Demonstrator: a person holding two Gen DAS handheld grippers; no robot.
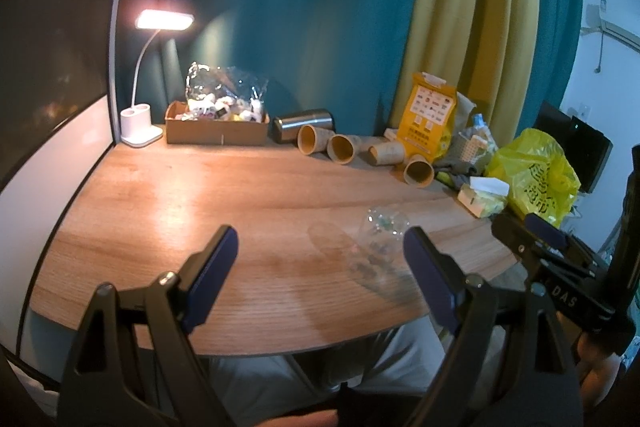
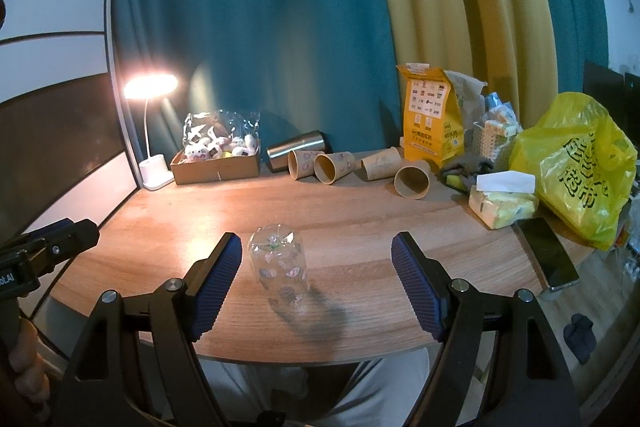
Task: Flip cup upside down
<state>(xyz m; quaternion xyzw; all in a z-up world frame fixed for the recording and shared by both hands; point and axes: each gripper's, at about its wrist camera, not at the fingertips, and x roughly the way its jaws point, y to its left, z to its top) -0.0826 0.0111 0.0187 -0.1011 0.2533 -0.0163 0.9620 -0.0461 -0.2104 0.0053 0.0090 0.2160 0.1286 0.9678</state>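
A clear glass cup [image 2: 280,267] with small printed patterns stands upside down, base up, near the front edge of the wooden table [image 2: 360,211]. It also shows in the left wrist view [image 1: 378,251], just left of my right finger. My right gripper [image 2: 316,259] is open and empty, held before the table edge, with the cup close to its left finger. My left gripper [image 1: 320,253] is open and empty, apart from the cup. The right gripper shows at the right of the left wrist view [image 1: 536,239].
Several paper cups [image 2: 332,167] and a steel tumbler [image 2: 296,149] lie at the back. A cardboard box [image 2: 218,167], a lit desk lamp [image 2: 150,87], a yellow pouch [image 2: 432,115], a tissue pack [image 2: 502,201], a yellow bag [image 2: 580,167] and a phone [image 2: 550,253] stand around.
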